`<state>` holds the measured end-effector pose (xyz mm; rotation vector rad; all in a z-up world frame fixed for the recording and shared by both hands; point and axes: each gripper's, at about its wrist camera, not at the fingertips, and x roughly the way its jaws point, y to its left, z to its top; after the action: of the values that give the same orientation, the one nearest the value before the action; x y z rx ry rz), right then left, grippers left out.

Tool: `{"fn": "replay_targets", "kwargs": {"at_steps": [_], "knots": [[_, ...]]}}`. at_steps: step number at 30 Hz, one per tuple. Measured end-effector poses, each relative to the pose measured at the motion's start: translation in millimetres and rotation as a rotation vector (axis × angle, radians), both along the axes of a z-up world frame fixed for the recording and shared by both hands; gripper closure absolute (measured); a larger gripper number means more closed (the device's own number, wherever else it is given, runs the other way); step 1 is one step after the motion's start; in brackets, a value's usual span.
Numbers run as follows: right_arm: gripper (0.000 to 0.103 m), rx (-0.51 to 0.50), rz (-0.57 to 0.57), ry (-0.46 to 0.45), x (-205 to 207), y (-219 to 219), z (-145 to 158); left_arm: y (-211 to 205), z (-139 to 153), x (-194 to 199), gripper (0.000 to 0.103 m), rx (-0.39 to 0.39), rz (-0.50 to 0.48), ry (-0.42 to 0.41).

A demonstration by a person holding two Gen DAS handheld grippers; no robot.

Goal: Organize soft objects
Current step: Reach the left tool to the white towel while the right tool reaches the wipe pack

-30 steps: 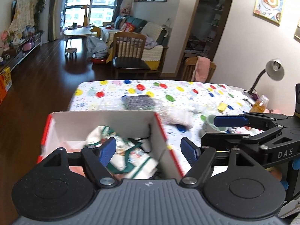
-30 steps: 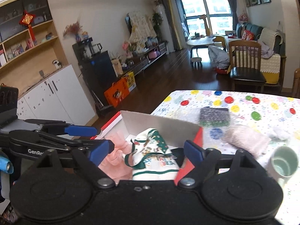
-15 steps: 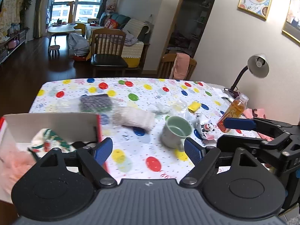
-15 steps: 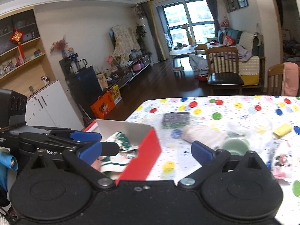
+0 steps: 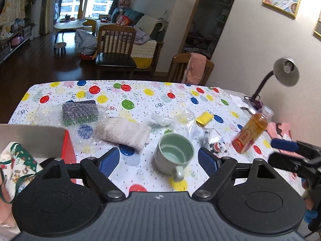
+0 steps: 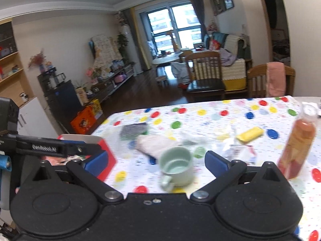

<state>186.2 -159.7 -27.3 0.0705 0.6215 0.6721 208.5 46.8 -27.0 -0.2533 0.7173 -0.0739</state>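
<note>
A red and white box [image 5: 67, 146] stands at the table's near left, holding a patterned white and green cloth [image 5: 16, 164]. A fluffy white cloth [image 5: 124, 131] lies on bubble wrap right of the box. A dark knitted pad [image 5: 80, 110] in bubble wrap lies beyond it. A yellow sponge [image 5: 204, 117] lies further right. My left gripper [image 5: 158, 160] is open and empty, above the table near a green mug [image 5: 173, 155]. My right gripper [image 6: 156, 160] is open and empty, also near the mug [image 6: 177, 165]; its view is blurred.
An orange drink bottle [image 5: 251, 131] stands at the right, also in the right wrist view [image 6: 297, 146]. Crumpled clear plastic [image 5: 180, 120] and a small printed packet [image 5: 215, 145] lie behind the mug. A desk lamp [image 5: 280, 74] stands at the far right. Chairs stand behind the table.
Both grippers have swung right, away from the box and toward the mug and the loose items. Both stay open and empty.
</note>
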Motion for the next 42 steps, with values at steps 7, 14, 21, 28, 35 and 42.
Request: {"fn": "replay_targets", "kwargs": {"at_steps": [7, 14, 21, 28, 35, 42], "knots": [[0.001, -0.033, -0.047, 0.02, 31, -42, -21, -8, -14, 45, 0.011, -0.041, 0.058, 0.047], [0.001, -0.093, -0.076, 0.049, 64, -58, -47, 0, -26, 89, 0.011, -0.099, 0.16, 0.11], [0.001, -0.137, -0.081, 0.095, 94, -59, -78, 12, -46, 131, 0.011, -0.186, 0.237, 0.199], [0.001, -0.197, -0.04, 0.118, 117, -54, -105, 24, -76, 169, 0.011, -0.249, 0.325, 0.309], [0.002, -0.246, -0.015, 0.151, 142, -44, -131, 29, -107, 199, 0.011, -0.285, 0.428, 0.391], [0.004, -0.254, -0.036, 0.191, 164, -35, -152, 34, -136, 214, 0.011, -0.344, 0.496, 0.44]]}}
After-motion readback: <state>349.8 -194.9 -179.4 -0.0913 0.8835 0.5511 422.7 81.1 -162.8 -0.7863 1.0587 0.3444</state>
